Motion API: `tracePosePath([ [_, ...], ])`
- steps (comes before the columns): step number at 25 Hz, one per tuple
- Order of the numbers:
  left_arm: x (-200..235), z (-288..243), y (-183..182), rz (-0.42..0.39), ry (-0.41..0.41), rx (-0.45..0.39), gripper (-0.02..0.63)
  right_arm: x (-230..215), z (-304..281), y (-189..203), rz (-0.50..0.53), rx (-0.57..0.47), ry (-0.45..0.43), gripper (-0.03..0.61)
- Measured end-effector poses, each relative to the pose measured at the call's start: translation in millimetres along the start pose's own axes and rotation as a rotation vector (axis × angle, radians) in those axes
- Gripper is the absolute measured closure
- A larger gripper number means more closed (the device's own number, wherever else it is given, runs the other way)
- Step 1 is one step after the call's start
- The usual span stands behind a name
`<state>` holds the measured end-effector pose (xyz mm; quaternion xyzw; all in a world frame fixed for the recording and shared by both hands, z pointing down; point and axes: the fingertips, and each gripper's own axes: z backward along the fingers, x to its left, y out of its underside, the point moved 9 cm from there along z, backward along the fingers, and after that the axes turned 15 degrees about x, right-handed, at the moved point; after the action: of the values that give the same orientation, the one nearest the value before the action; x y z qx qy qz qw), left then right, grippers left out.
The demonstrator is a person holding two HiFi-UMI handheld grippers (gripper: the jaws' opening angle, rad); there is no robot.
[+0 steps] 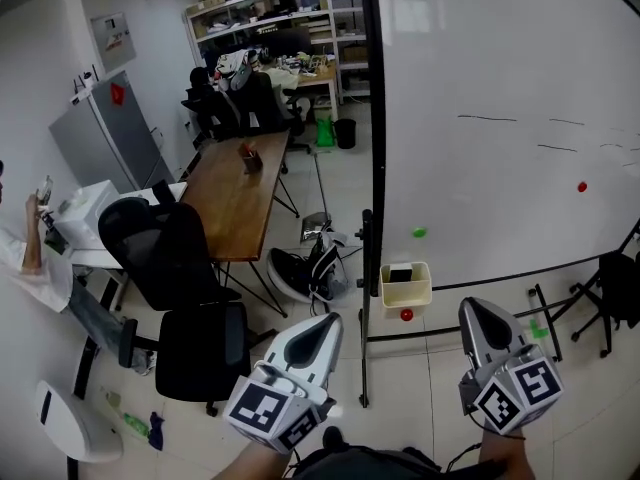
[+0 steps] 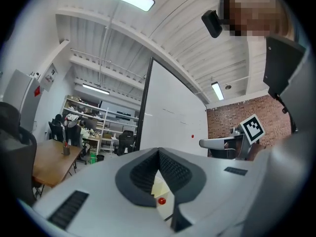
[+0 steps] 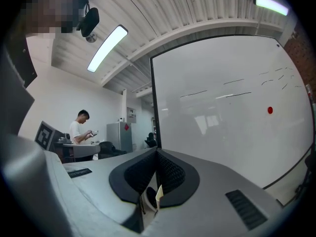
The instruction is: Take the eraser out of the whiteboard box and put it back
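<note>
cream whiteboard box (image 1: 406, 292) at twelve o'clock, both my jaws shut and empty

the whiteboard box hangs at the lower edge of the whiteboard (image 1: 500, 98), and the dark eraser (image 1: 401, 274) lies inside it. my left gripper (image 1: 322, 324) is at seven o'clock from the box, jaws pressed together with nothing between them. my right gripper (image 1: 480, 313) is at four o'clock from it, jaws closed as well, holding nothing. both are well apart from the box. a red magnet (image 1: 406, 315) sits just below the box at six o'clock, and a green magnet (image 1: 419, 233) sits above it at twelve.
</note>
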<state>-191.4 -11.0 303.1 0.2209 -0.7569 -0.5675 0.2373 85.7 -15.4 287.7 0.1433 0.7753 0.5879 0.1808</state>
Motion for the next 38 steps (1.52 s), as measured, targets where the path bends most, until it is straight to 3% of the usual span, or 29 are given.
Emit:
tracePosePath([
  [5,63,3,8,0.034,0.041,0.001,0.586,35,-54,3,-0.002,0.020,0.030,0.560],
  [10,94,-8,11,0.038,0.061,0.012,0.586,44,-87,2,-0.010,0.032,0.039,0.560],
  [15,91,-38,3,0.036,0.027,0.013,0.586,23,-105,-6,0.007,0.037,-0.010,0.560],
  [28,34,-126,-38,0.012,-0.091,-0.014,0.586,-77,-120,-44,0.053,0.023,-0.141,0.560],
  [38,93,-158,-38,-0.014,-0.093,0.033,0.586,-75,-184,-40,0.037,0.077,-0.052,0.558],
])
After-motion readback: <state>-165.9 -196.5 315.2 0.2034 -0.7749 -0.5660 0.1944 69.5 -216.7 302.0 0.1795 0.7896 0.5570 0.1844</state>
